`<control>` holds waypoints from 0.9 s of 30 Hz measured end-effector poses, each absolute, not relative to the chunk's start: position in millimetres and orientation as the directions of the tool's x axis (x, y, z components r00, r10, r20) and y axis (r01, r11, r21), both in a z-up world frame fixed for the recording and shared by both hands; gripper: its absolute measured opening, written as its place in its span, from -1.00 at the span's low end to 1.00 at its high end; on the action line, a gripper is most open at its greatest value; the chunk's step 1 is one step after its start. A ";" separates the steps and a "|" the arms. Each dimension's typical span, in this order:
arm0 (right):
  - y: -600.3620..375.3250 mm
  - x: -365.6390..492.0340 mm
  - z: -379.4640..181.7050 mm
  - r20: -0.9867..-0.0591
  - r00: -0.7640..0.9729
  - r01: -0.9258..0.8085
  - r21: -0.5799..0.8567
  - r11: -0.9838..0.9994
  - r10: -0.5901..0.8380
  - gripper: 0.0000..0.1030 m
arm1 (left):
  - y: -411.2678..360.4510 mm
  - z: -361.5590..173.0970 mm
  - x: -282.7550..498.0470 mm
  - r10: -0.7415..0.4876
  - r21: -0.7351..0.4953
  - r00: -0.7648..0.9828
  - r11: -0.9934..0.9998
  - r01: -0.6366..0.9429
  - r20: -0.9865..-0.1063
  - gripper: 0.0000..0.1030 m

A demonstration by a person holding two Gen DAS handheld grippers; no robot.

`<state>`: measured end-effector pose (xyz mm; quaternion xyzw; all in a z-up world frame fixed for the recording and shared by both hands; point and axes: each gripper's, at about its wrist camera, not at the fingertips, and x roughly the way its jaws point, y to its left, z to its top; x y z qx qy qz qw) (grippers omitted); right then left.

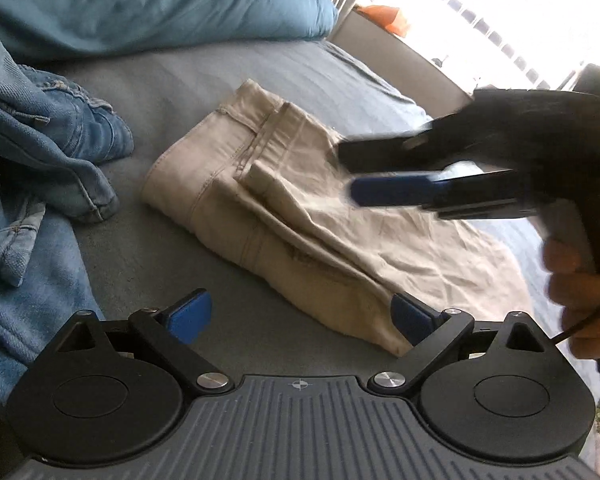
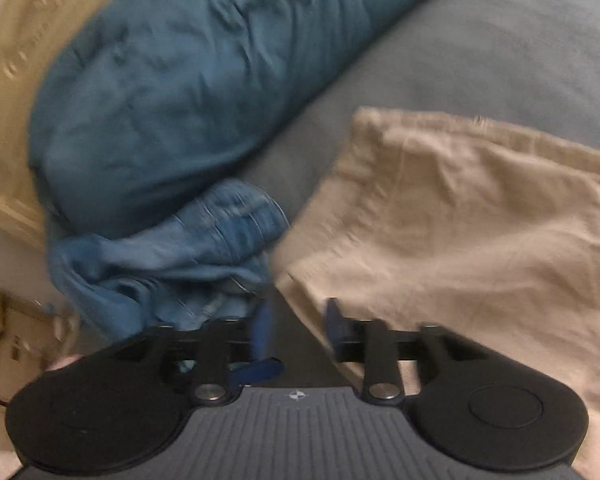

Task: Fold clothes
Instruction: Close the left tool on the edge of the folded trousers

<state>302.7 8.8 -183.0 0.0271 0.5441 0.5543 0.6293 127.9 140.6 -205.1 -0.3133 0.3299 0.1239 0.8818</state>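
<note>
Folded beige trousers lie on the grey bed sheet, with the waistband at the far end. My left gripper is open wide at their near end, its right fingertip over the trousers' near corner and nothing pressed between its pads. My right gripper hovers over the trousers from the right, blurred, its two fingers apart with nothing between them. In the right wrist view the right gripper stands open above the bare sheet, at the edge of the beige trousers.
Crumpled blue jeans are heaped on the left, also seen as the jeans beside the trousers. A blue pillow lies at the back. A person's hand holds the right gripper's handle. The bed's edge and a bright window are at the upper right.
</note>
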 end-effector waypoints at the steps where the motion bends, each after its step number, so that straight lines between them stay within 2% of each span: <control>1: 0.7 305.1 -177.0 -0.644 -0.191 -0.669 0.638 0.382 0.741 -0.15 | 142.1 -205.3 128.2 0.018 -0.478 0.755 0.763 -0.434 -0.656 0.84; 3: -6.7 312.3 -164.9 -0.642 -0.153 -0.674 0.624 0.396 0.751 -0.15 | 145.4 -205.7 128.4 0.031 -0.496 0.766 0.745 -0.446 -0.642 0.78; 5: -10.4 314.6 -153.9 -0.661 -0.116 -0.711 0.576 0.402 0.741 -0.15 | 149.9 -206.6 126.8 0.049 -0.511 0.779 0.728 -0.456 -0.625 0.54; 6: -10.0 312.8 -150.0 -0.677 -0.088 -0.738 0.537 0.408 0.731 -0.15 | 151.6 -207.2 126.3 0.052 -0.524 0.785 0.716 -0.460 -0.618 0.50; 13: -12.1 313.1 -156.2 -0.704 0.000 -0.757 0.464 0.460 0.710 -0.21 | 165.6 -216.1 138.6 0.070 -0.573 0.787 0.647 -0.504 -0.613 0.13; 18: -7.5 311.0 -148.7 -0.710 0.045 -0.797 0.399 0.454 0.703 -0.23 | 169.8 -215.1 141.2 0.073 -0.603 0.803 0.621 -0.501 -0.592 0.10; 27: 10.8 328.5 -151.8 -0.738 0.082 -0.808 0.345 0.478 0.670 -0.24 | 172.3 -220.5 158.3 0.081 -0.595 0.786 0.607 -0.526 -0.612 0.10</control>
